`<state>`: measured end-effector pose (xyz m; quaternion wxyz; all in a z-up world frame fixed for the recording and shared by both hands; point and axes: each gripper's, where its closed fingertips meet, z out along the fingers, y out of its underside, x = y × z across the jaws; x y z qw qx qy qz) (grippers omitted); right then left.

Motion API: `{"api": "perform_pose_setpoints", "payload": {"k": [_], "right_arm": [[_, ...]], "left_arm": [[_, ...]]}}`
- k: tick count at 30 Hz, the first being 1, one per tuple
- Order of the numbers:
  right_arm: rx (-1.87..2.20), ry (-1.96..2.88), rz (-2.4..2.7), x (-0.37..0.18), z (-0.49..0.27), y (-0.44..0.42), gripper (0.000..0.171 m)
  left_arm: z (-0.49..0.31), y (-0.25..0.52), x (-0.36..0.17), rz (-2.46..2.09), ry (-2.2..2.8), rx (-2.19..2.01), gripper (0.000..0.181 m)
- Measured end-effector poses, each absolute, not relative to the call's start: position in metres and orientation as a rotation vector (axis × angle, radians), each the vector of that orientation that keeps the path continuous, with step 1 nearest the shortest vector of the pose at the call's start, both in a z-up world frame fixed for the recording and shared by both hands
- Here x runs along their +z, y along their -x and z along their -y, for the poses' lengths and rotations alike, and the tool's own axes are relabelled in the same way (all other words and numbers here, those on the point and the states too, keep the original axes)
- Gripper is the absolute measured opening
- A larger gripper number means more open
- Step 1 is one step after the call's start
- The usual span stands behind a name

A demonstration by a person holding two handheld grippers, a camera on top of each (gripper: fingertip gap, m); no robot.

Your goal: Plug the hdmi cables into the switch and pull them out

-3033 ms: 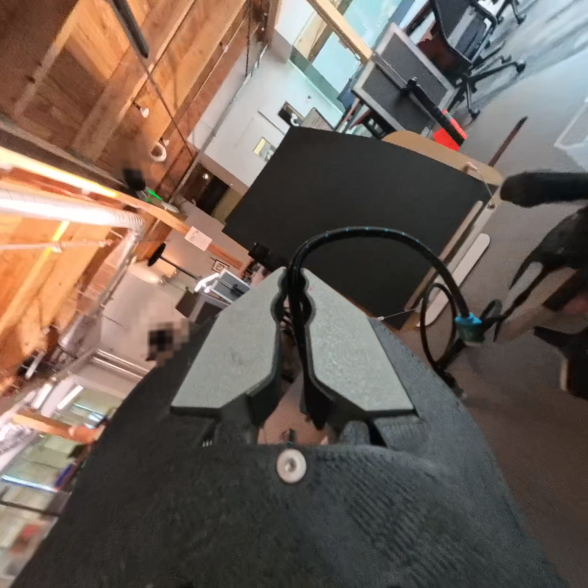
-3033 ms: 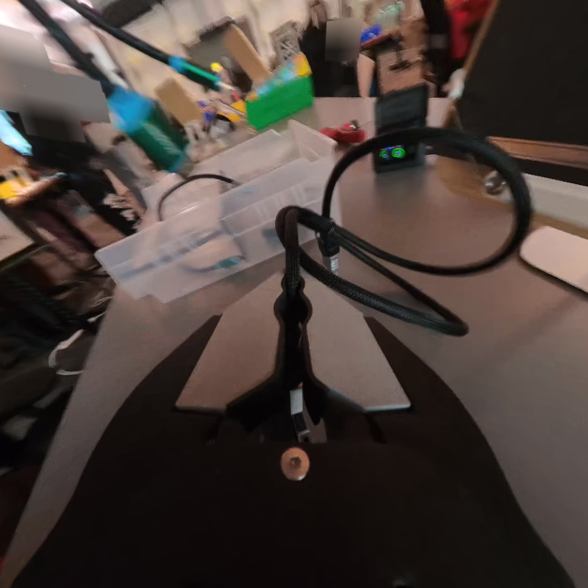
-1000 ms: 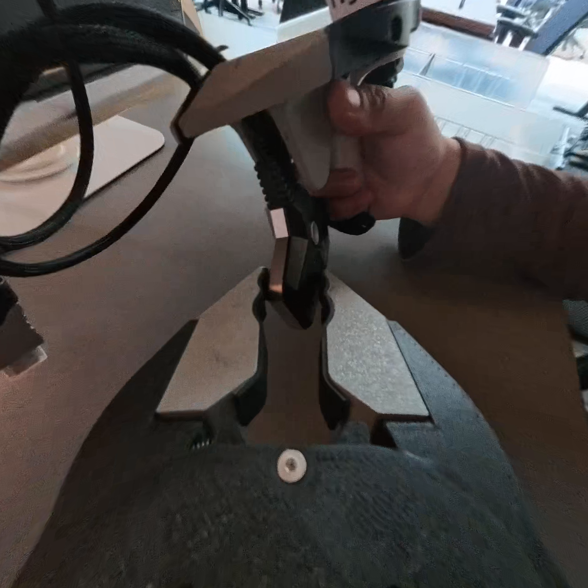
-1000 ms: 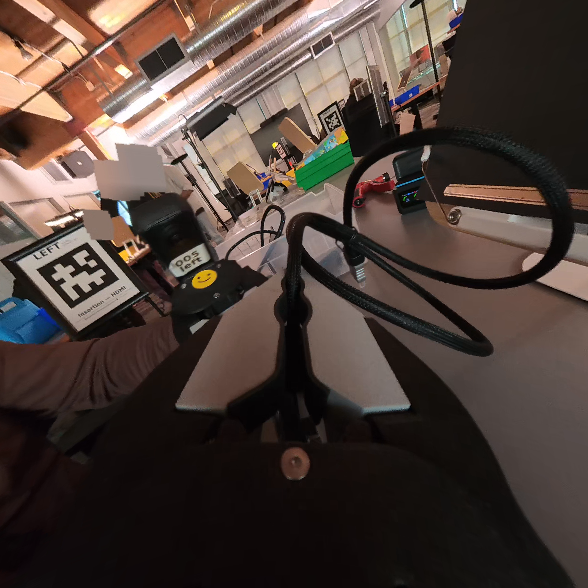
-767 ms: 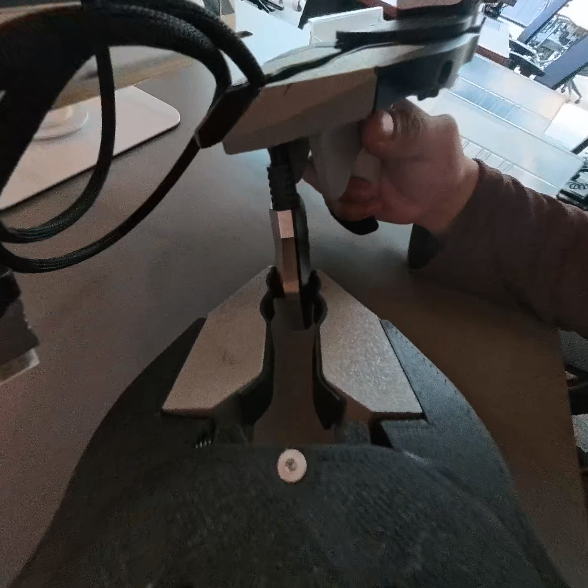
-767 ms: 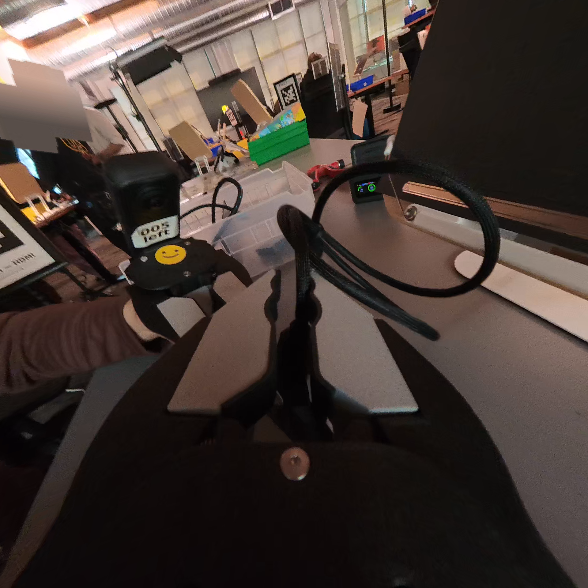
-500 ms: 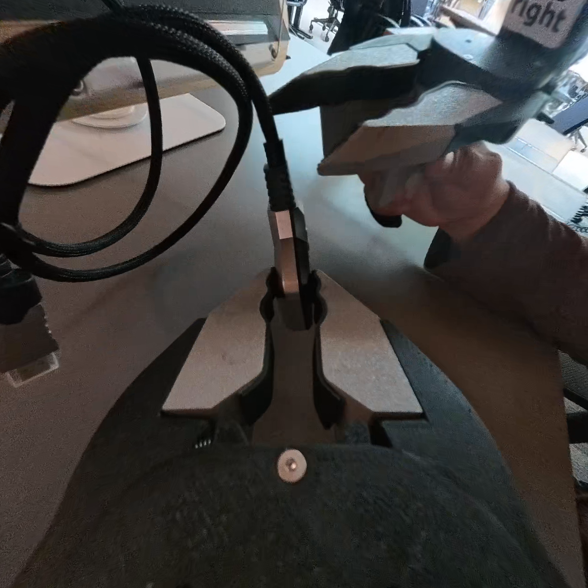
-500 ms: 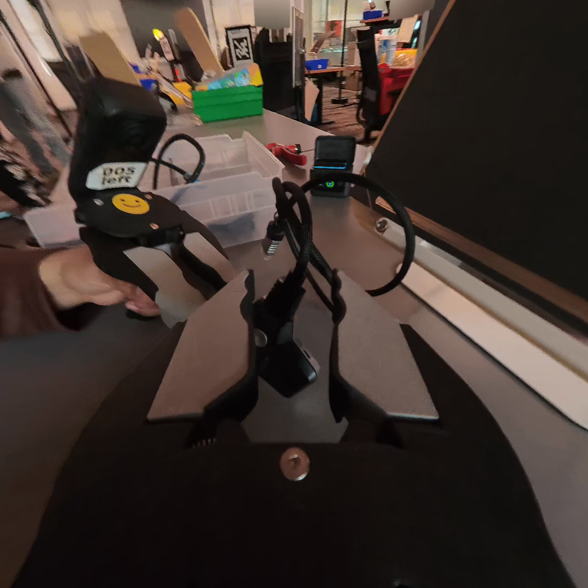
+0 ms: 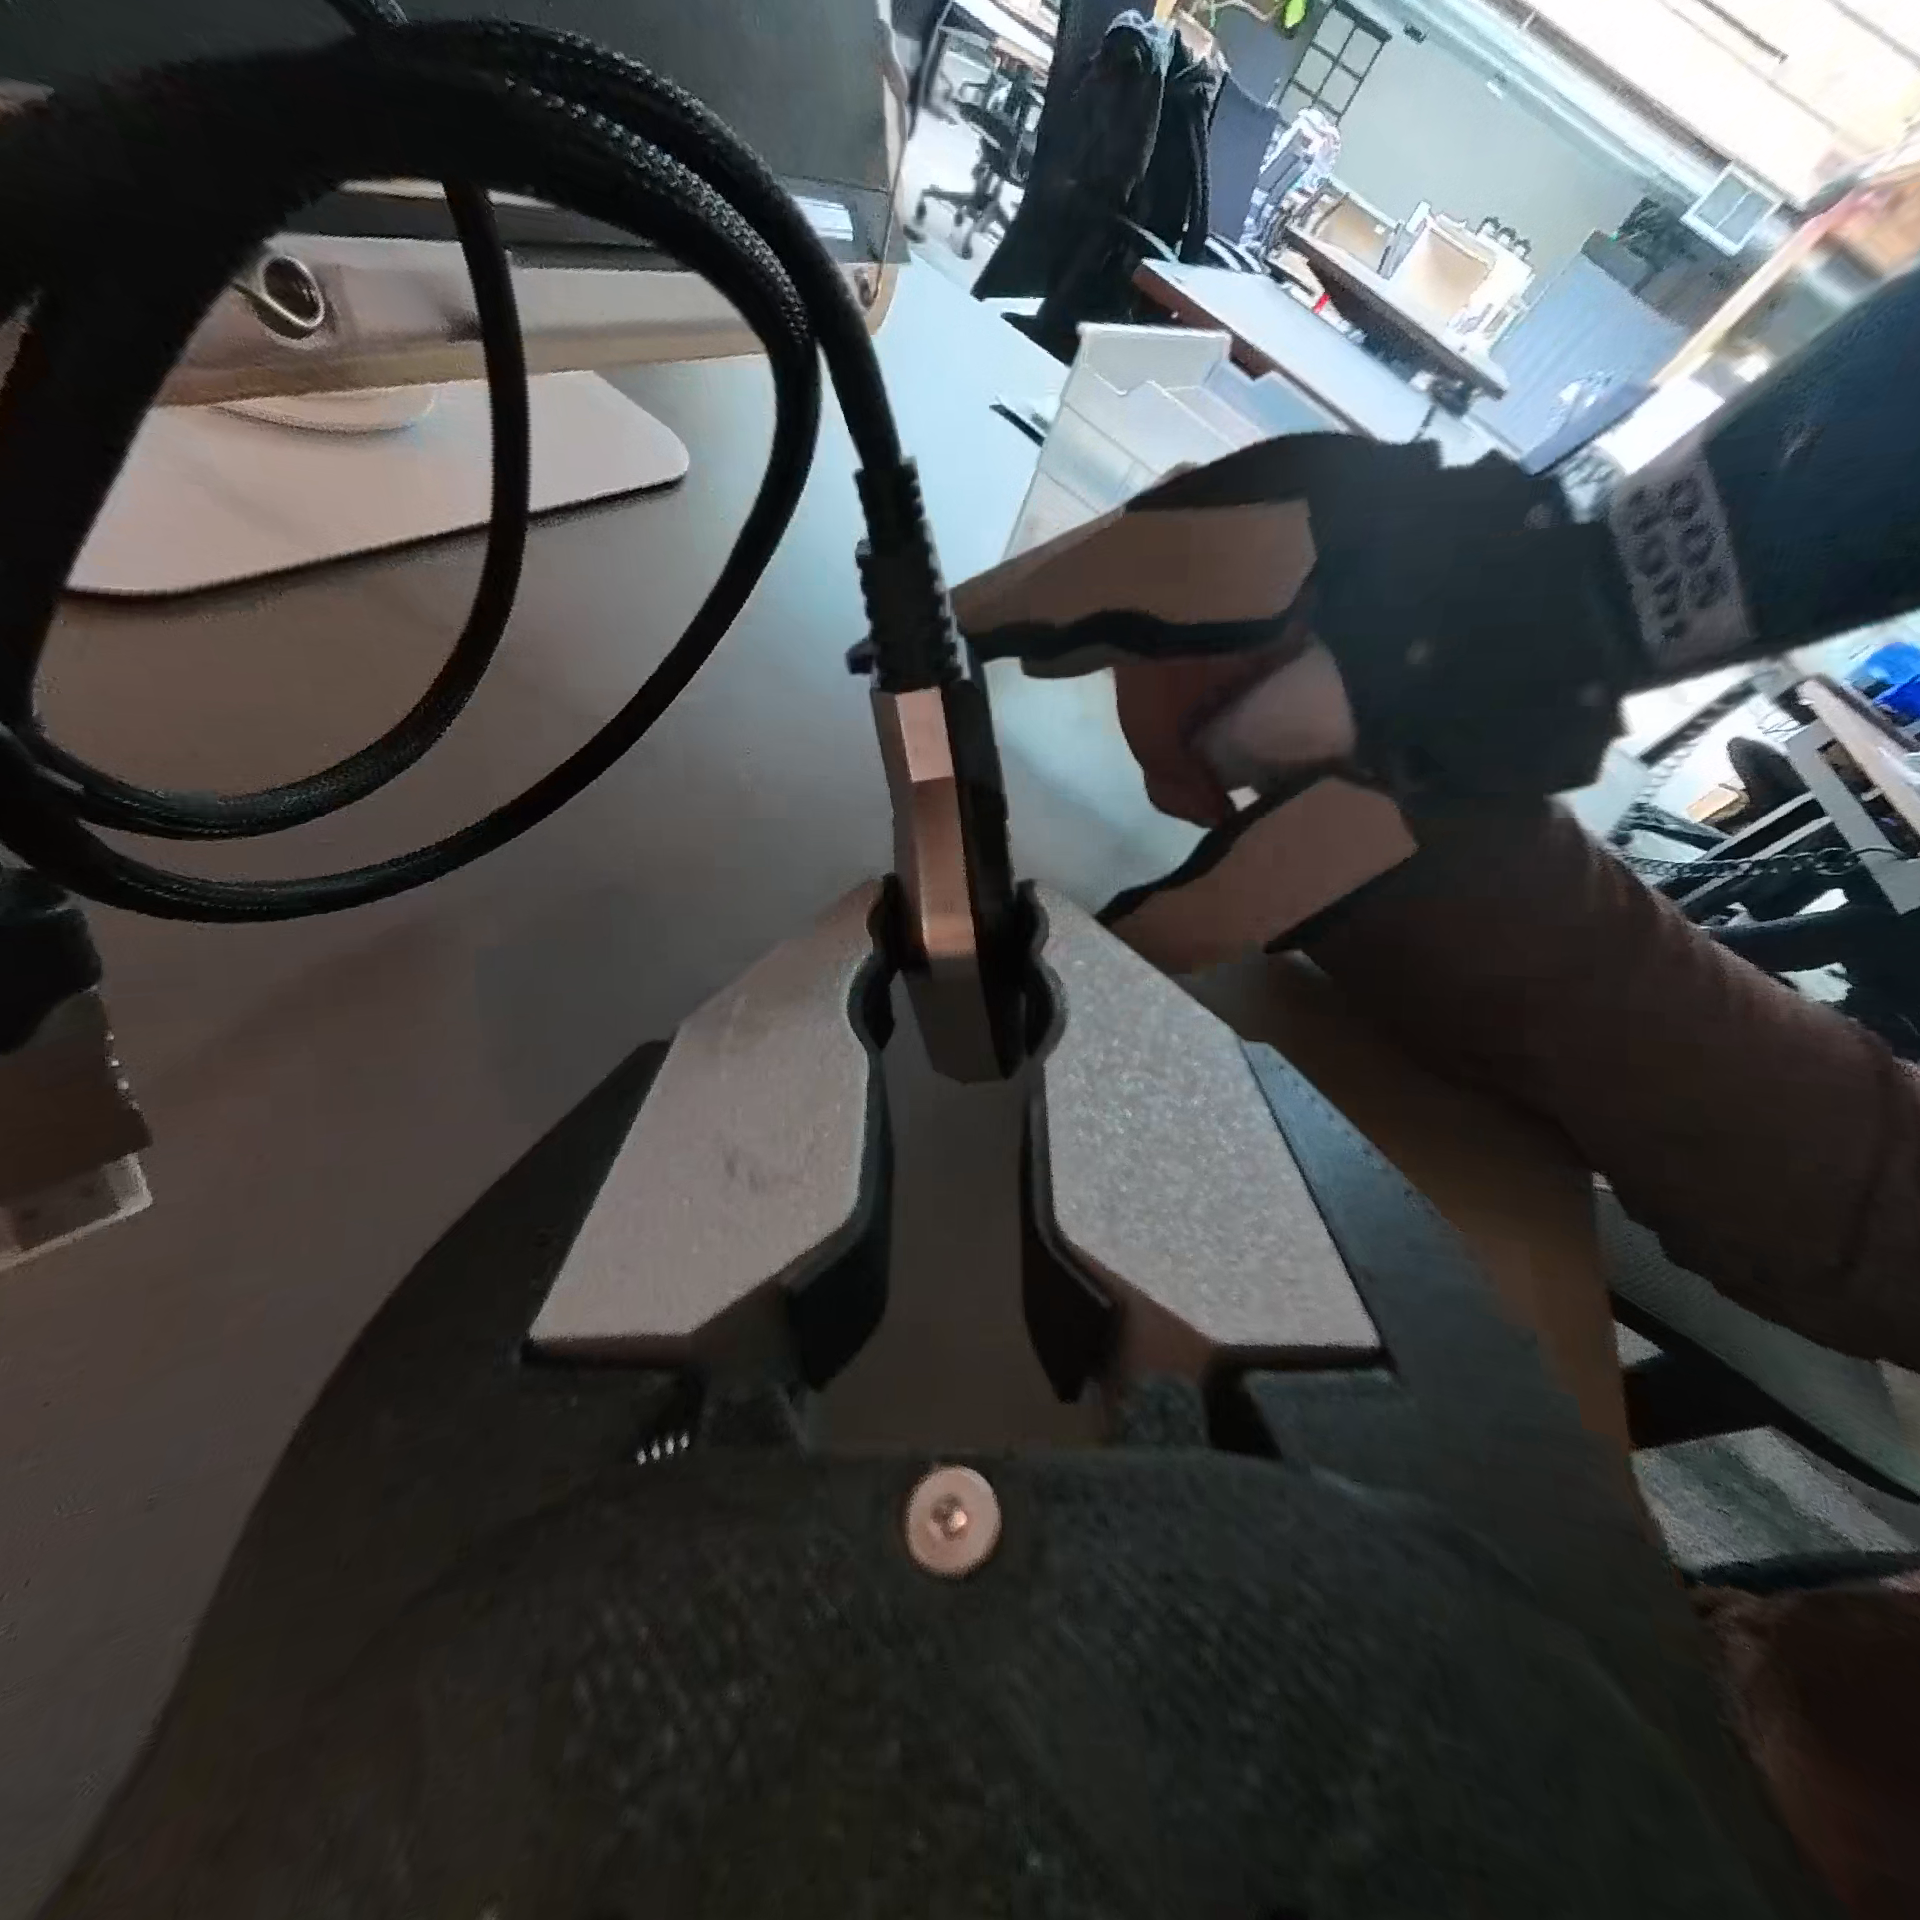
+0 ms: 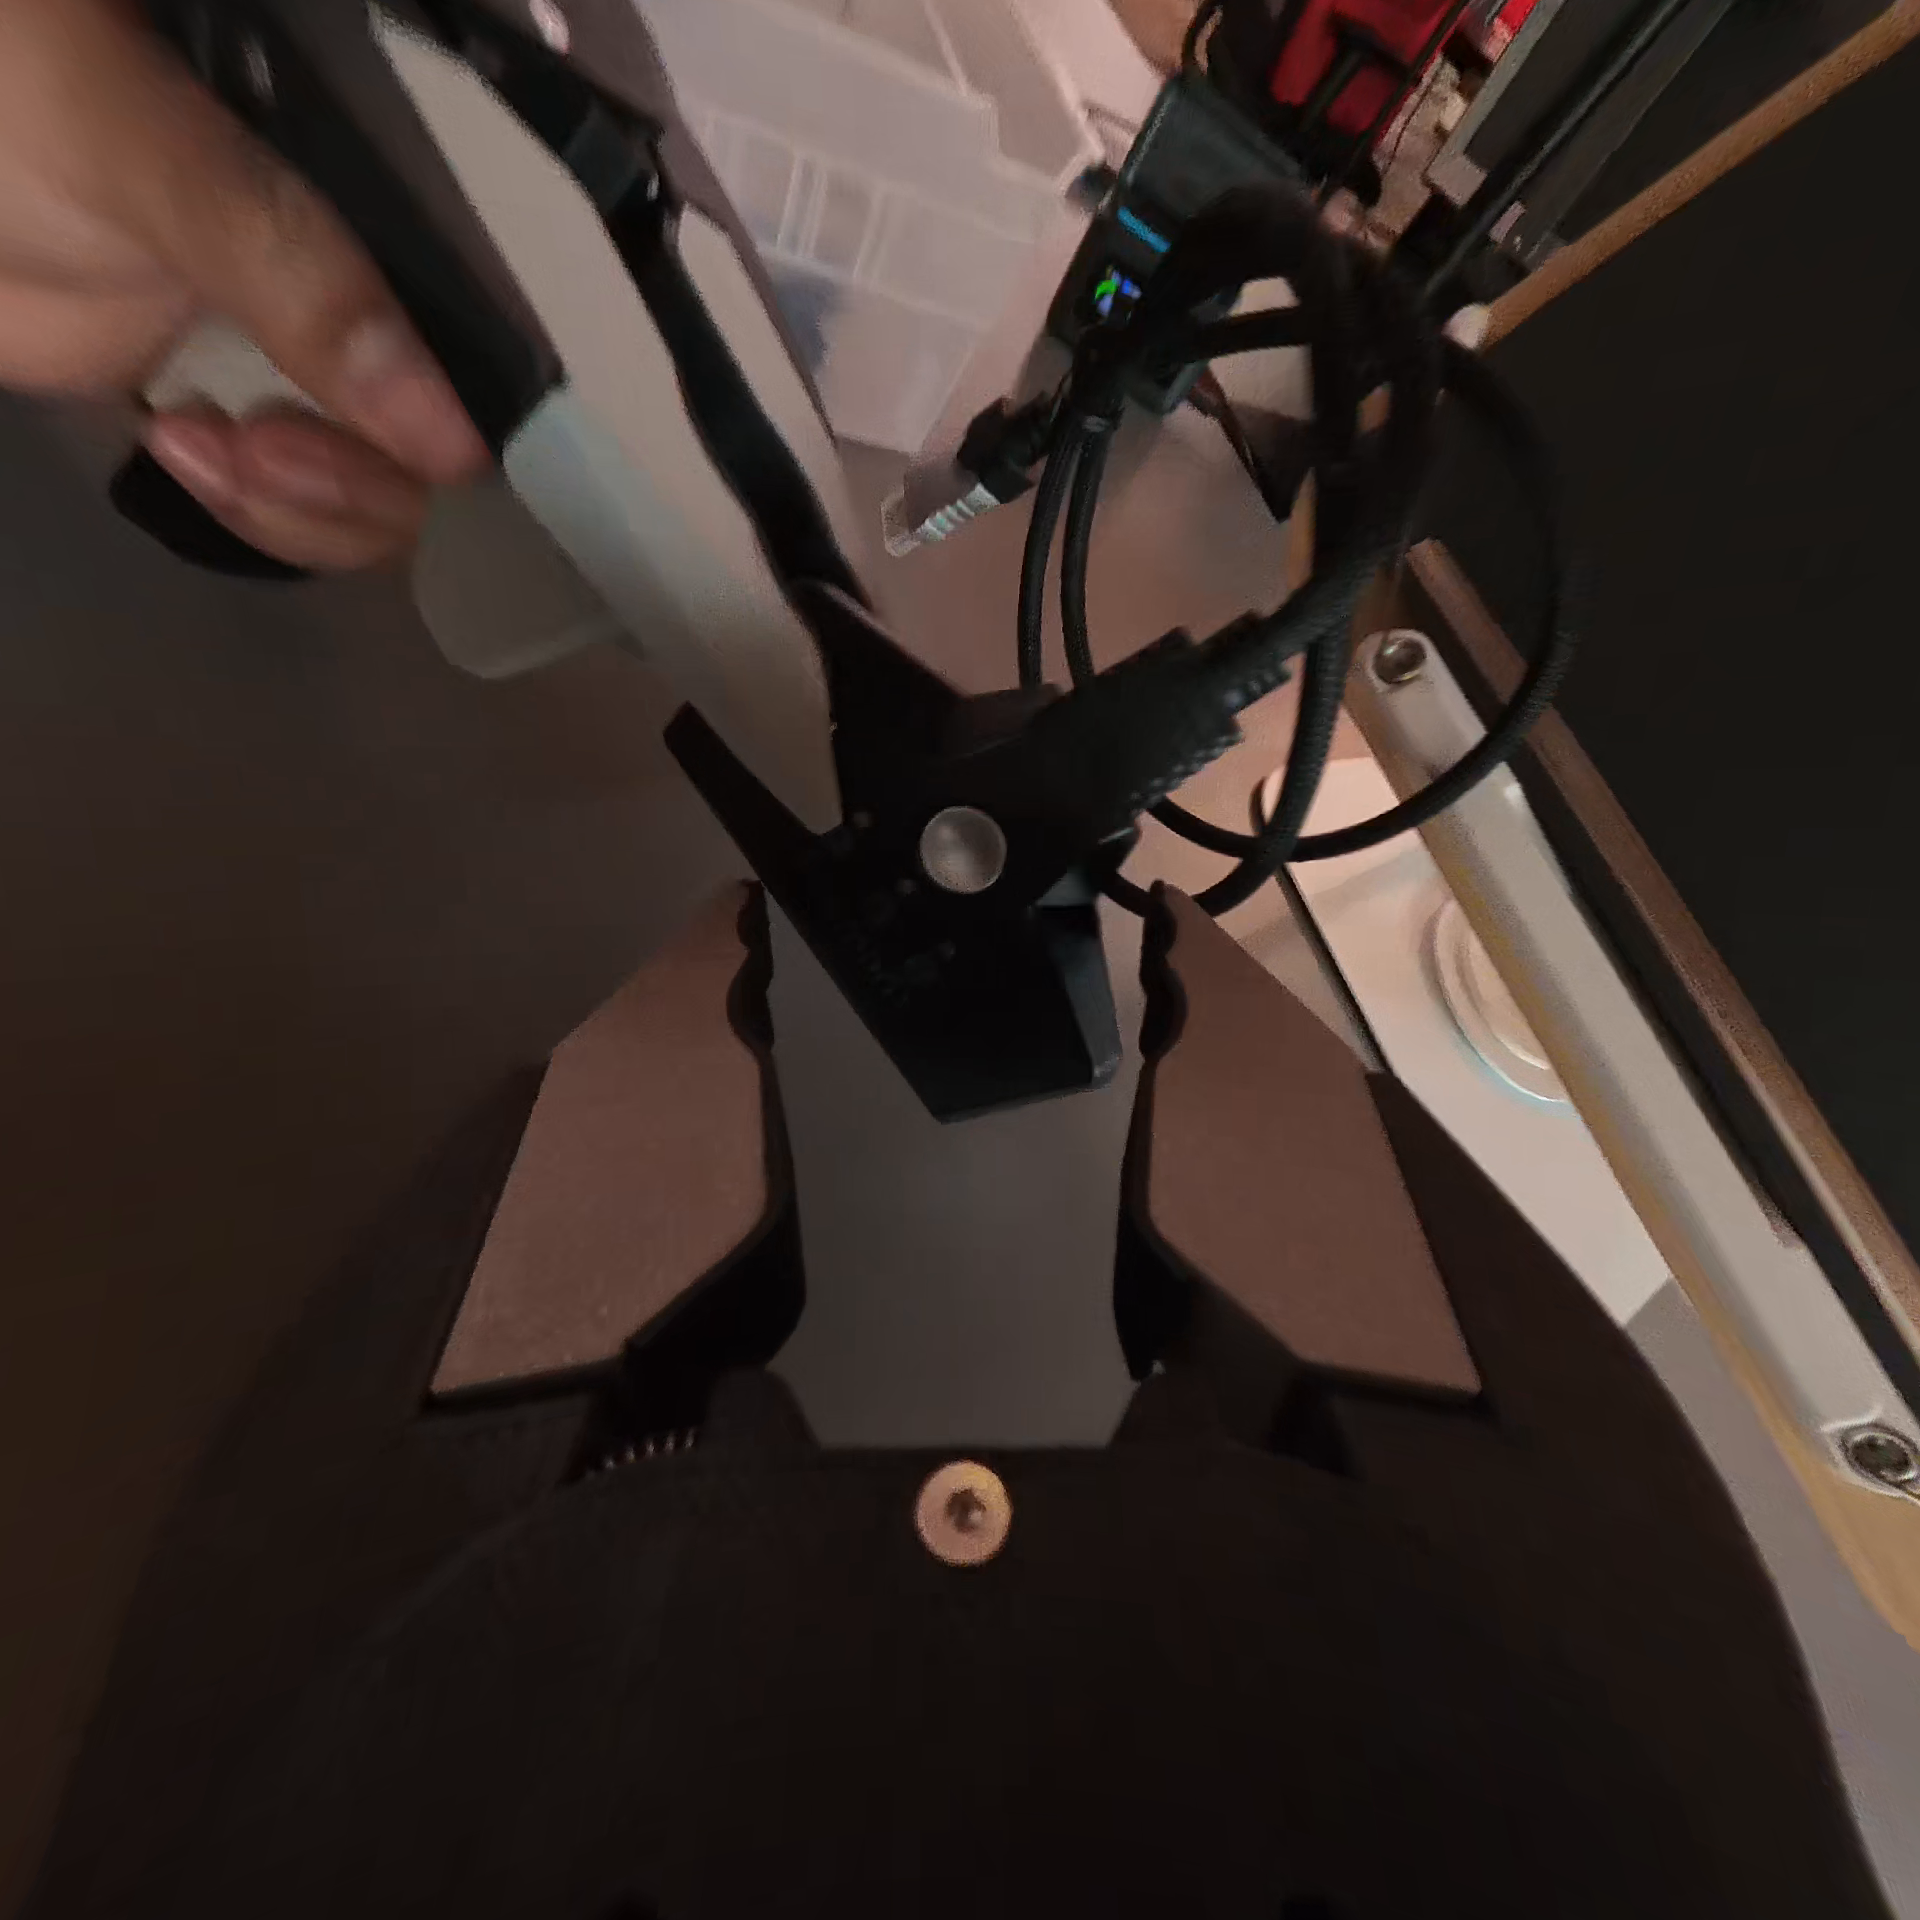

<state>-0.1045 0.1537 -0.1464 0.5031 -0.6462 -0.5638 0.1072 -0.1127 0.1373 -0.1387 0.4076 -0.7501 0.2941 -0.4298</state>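
Above the desk point(image 9: 436, 1039) in the left wrist view, your left gripper point(image 9: 961, 961) is clamped on the switch point(image 9: 951, 894), w/ the right gripper point(image 9: 1039, 779) spread just beside it. Right wrist view: right gripper point(image 10: 951, 935) unclenched around the switch point(image 10: 966, 883). The braided cable point(image 9: 644, 208) loops above the switch; tugging it could twist the switch out of yr grip.

At frame centre the left gripper point(image 9: 961, 982) clamps the flat black switch point(image 9: 951, 883), its braided cable point(image 9: 582, 135) looping upper left, while the right gripper point(image 9: 1049, 769) gapes at right.
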Motion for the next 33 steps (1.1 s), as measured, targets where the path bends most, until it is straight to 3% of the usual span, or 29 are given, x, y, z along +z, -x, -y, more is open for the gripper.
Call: {"api": "perform_pose_setpoints", "payload": {"k": [5,11,23,33], "right_arm": [[0.037,1.537,1.417,-0.162,-0.162,0.108,0.067],[0.056,1.588,1.457,-0.164,-0.16,0.106,0.066],[0.073,1.676,1.46,-0.165,-0.158,0.104,0.066],[0.049,1.707,1.457,-0.167,-0.162,0.098,0.066]], "left_arm": [[-0.133,0.111,-0.138,-0.726,1.902,-1.19,0.02],[-0.133,0.11,-0.138,-0.744,1.886,-1.18,0.021],[-0.143,0.117,-0.131,-0.862,1.759,-0.771,0.042],[-0.147,0.121,-0.127,-0.882,1.703,-0.618,0.048]]}}
